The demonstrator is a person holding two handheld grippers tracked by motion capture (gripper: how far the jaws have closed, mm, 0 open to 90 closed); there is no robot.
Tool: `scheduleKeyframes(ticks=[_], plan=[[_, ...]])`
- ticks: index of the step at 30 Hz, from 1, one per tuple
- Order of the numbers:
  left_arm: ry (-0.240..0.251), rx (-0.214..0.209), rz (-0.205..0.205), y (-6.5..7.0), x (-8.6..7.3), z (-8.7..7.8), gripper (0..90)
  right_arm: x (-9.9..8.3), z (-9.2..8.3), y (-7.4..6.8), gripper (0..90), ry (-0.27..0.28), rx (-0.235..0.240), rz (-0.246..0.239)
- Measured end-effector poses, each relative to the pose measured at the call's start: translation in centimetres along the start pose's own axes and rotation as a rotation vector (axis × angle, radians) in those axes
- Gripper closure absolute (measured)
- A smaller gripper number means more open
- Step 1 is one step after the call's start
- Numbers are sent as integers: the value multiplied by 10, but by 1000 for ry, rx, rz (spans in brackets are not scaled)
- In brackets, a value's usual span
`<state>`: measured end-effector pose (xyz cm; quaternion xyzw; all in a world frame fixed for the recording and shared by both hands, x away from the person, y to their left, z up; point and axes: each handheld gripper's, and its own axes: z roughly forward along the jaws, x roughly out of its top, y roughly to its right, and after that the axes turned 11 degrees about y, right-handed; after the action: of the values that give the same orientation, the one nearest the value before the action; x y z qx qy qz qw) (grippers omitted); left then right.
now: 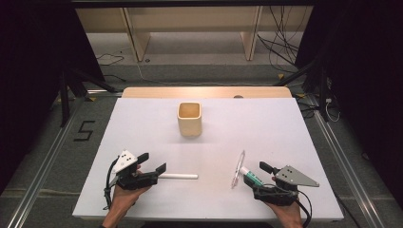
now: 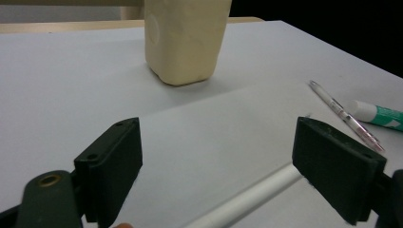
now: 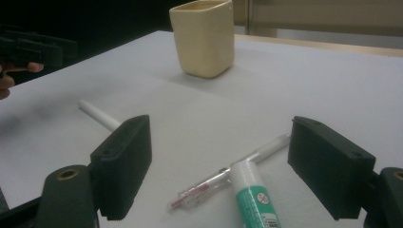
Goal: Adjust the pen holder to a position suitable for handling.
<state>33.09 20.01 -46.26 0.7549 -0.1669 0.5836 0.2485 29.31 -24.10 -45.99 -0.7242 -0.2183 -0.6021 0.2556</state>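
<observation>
Left of the table in the high view, a black numeral "5" [image 1: 83,131] is marked on the grey floor; it is the one piece of writing that can be read. On the green-and-white tube [image 3: 253,194], low in the right gripper view, sit a round emblem and a barcode-like patch, both too small to make out.

Toward the upper middle of the white table [image 1: 142,118] stands a cream, square-mouthed cup [image 1: 189,118], upright and open at the top (its inside looks a warmer tan). A white stick [image 1: 178,176] lies flat in the lower left of centre, its long axis running left to right across the frame, its left end at the left gripper [image 1: 152,164]. In the left gripper view that stick [image 2: 247,199] runs diagonally from the bottom middle up to the right jaw, and the jaws stand spread wide.

At lower right, a clear pen [image 1: 237,168] with pinkish markings lies near-vertical in the frame, tilted slightly. The tube [image 1: 251,175] lies just beside it, its white cap toward the pen and its green body toward the right gripper [image 1: 256,176]. In the right gripper view the pen [image 3: 223,183] passes under the tube's capped end, and that gripper's jaws are likewise spread apart, holding nothing.
</observation>
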Motion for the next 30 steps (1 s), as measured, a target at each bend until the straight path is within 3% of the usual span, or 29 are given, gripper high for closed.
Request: scheduleKeyframes(ticks=[7,14,20,26,30], plan=[[-48,29,-35,-15,16,22,177,0,0,0,234,0,8,-1],[-83,85,-16,-29,26,47,217,0,0,-1,232,1,10,-1],[-97,127,-33,-39,33,68,331,0,1,0,232,-1,13,1],[-116,170,-56,-53,36,91,565,0,1,0,233,-2,13,2],[-120,180,-74,-55,36,102,665,-1,1,0,233,-5,13,4]])
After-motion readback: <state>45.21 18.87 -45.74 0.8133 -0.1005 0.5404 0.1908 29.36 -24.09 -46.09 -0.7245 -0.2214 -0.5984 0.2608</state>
